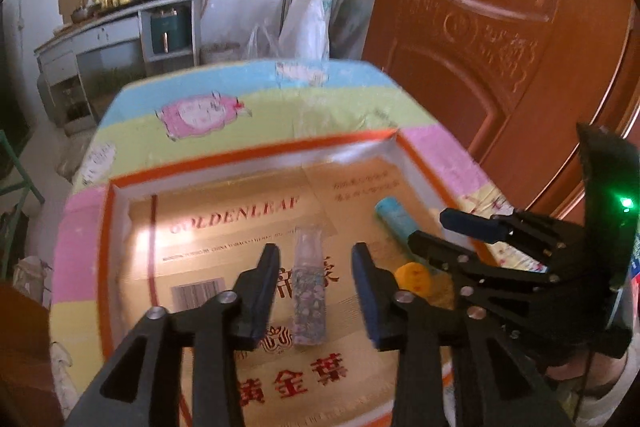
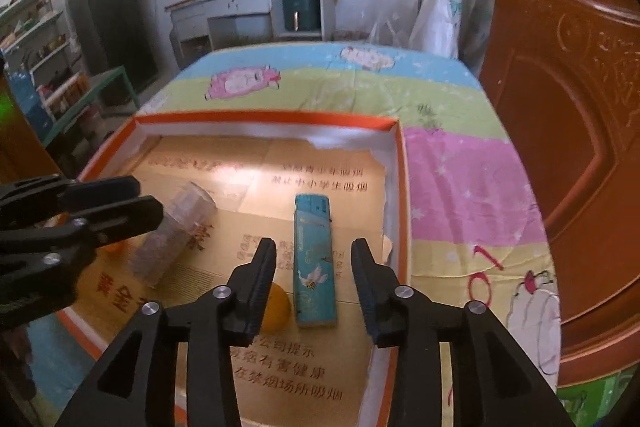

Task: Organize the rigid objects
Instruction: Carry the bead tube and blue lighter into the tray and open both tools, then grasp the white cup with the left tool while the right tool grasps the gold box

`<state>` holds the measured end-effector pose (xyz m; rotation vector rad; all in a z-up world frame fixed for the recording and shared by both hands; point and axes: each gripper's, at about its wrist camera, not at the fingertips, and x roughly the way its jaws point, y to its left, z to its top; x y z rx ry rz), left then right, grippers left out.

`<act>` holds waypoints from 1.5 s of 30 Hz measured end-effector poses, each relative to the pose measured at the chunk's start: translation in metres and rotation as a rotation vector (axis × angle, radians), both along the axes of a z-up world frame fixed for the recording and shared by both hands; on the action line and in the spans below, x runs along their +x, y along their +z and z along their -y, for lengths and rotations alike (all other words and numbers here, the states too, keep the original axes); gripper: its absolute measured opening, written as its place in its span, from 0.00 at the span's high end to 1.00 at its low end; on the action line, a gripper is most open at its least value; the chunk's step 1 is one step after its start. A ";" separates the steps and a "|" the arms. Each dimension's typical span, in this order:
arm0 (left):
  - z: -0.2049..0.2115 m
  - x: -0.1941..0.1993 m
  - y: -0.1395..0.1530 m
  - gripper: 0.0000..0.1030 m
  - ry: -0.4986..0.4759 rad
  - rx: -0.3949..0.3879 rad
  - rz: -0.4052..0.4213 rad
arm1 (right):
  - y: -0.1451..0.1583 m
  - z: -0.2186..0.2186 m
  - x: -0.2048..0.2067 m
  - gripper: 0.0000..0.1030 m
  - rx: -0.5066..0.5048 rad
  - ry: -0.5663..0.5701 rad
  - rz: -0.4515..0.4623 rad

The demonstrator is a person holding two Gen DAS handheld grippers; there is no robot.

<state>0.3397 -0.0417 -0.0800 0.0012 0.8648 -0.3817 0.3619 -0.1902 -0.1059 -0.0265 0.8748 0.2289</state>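
Note:
A small floral-patterned bottle (image 1: 308, 291) with a clear cap lies in a shallow orange-rimmed tray (image 1: 248, 155) lined with gold cardboard. My left gripper (image 1: 316, 255) stands open around it, both fingers clear of its sides. A teal lighter (image 2: 314, 259) lies flat in the same tray (image 2: 260, 117), between the open fingers of my right gripper (image 2: 314, 247) without touching them. An orange round cap (image 2: 276, 307) rests just left of the lighter. In the left wrist view the right gripper (image 1: 432, 227) hovers over the lighter (image 1: 394, 219) and cap (image 1: 414, 277). The right wrist view shows the left gripper (image 2: 150, 197) over the bottle (image 2: 172, 235).
The tray sits on a table under a striped pastel cloth (image 2: 460, 187). A brown wooden door (image 1: 500, 47) stands close on the right. A kitchen counter (image 2: 248, 3) and a dark fridge (image 2: 108, 23) are far behind, with shelves (image 2: 36, 39) at the left.

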 end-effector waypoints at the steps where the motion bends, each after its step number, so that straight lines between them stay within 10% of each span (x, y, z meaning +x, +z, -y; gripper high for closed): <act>1: -0.002 -0.006 0.007 0.50 0.001 -0.011 0.019 | 0.006 0.001 -0.004 0.53 0.005 -0.006 0.011; 27: -0.070 -0.183 0.060 0.50 0.122 -0.091 0.196 | 0.065 -0.011 -0.181 0.43 0.070 -0.059 0.103; 43: -0.092 -0.234 0.004 0.50 0.143 -0.091 0.120 | -0.009 -0.088 -0.246 0.38 0.050 0.016 -0.044; 45: -0.090 -0.235 -0.001 0.50 0.124 -0.085 0.117 | -0.010 -0.092 -0.249 0.73 0.045 0.036 -0.035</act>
